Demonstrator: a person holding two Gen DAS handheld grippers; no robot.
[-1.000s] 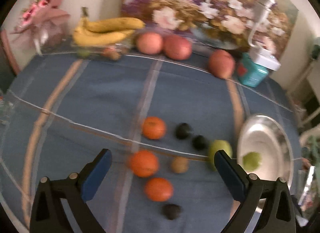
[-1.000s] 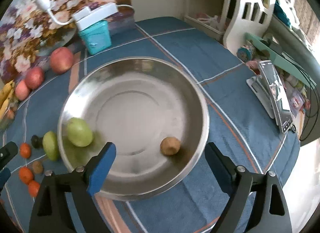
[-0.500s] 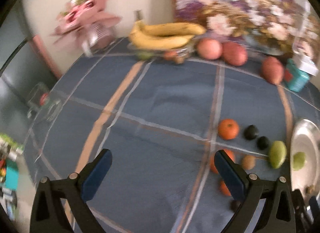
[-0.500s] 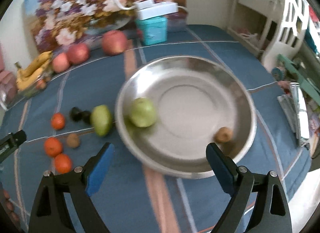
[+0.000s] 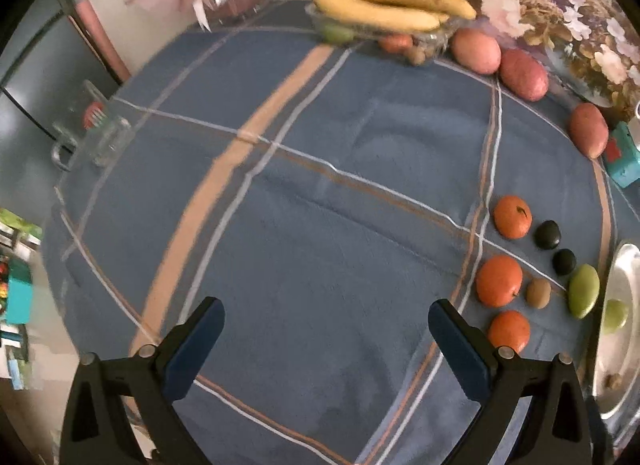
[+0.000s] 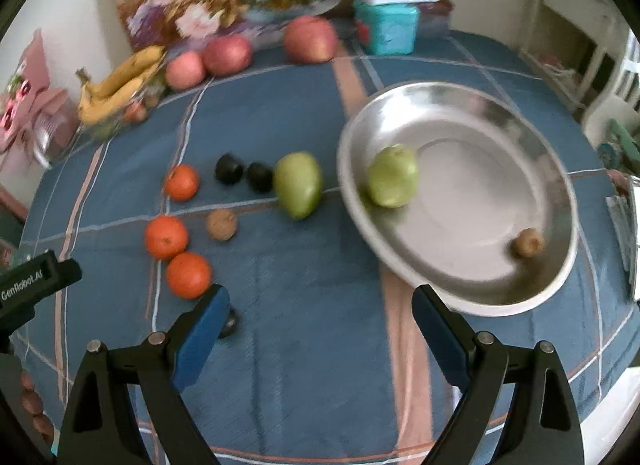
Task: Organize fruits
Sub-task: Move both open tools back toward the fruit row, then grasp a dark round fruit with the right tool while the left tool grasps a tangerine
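A steel bowl (image 6: 556, 193) holds a green fruit (image 6: 393, 176) and a small brown kiwi (image 6: 528, 242). Left of it on the blue cloth lie a green mango (image 6: 298, 184), two dark fruits (image 6: 229, 168), a kiwi (image 6: 221, 224) and three oranges (image 6: 166, 236). A dark fruit (image 6: 231, 323) sits half hidden behind my right gripper's left finger. My right gripper (image 6: 320, 315) hangs open over bare cloth between the oranges and the bowl. My left gripper (image 5: 326, 331) is open over bare cloth, with the oranges (image 5: 499, 280) and mango (image 5: 584, 291) to its right.
At the back stand bananas (image 5: 384, 5) on a clear tray, three red apples (image 5: 524, 75), a teal box (image 6: 386, 27) and a flowered picture. A glass mug (image 5: 94, 141) sits at the table's left edge. The left gripper's body (image 6: 32, 285) shows at the right view's left edge.
Both grippers have swung leftward over the table. The bowl has slid to the right in the right wrist view, and the loose fruits have moved to the right edge of the left wrist view. Both stay open.
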